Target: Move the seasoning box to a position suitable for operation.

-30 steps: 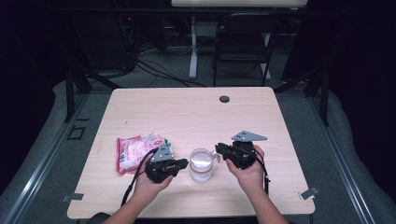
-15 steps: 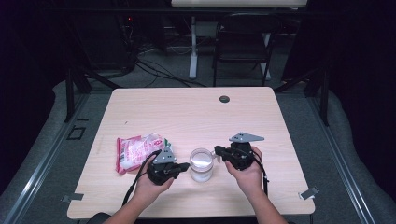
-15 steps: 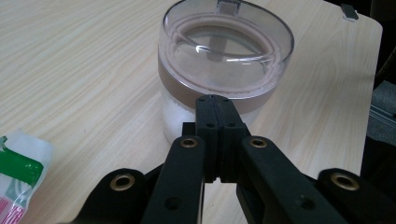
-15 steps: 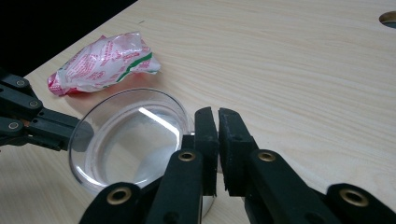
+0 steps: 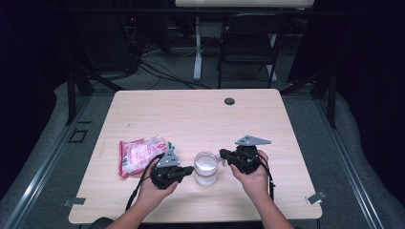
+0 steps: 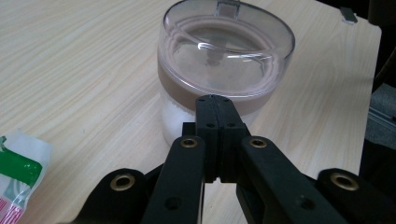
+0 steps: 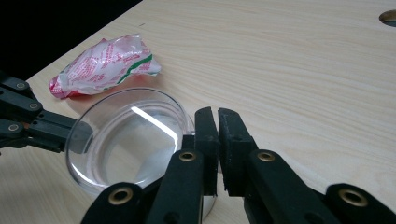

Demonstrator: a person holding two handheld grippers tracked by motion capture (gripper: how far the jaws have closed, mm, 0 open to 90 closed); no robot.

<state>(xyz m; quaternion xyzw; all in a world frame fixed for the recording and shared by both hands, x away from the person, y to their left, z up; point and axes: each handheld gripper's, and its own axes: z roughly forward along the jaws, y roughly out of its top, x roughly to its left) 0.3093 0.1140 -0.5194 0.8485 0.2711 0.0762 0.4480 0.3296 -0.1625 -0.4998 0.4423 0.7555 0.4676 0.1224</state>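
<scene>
The clear jar (image 5: 206, 168) stands upright near the front edge of the desk (image 5: 200, 114), between the two hands, its clear lid (image 6: 229, 44) on and a white filling visible through the wall. The left tongs (image 5: 187, 170) are pressed together with nothing between them, tips at the jar's side below the lid; whether they touch the wall I cannot tell. The right tongs (image 5: 223, 154) stand all but together, a thin slit left, also on nothing, at the lid's rim on the opposite side.

Judgement: work on the jar has not visibly started. The lid looks seated and neither tool has a grip, so any opening or lifting remains to do.

A crumpled red-and-white packet (image 5: 141, 154) lies left of the jar (apparently untouched). The desk is pale wood grain with a round cable hole (image 5: 229, 101) at the far side. Beyond stand a dark chair (image 5: 248, 45), cables on the floor, and dim surroundings.
</scene>
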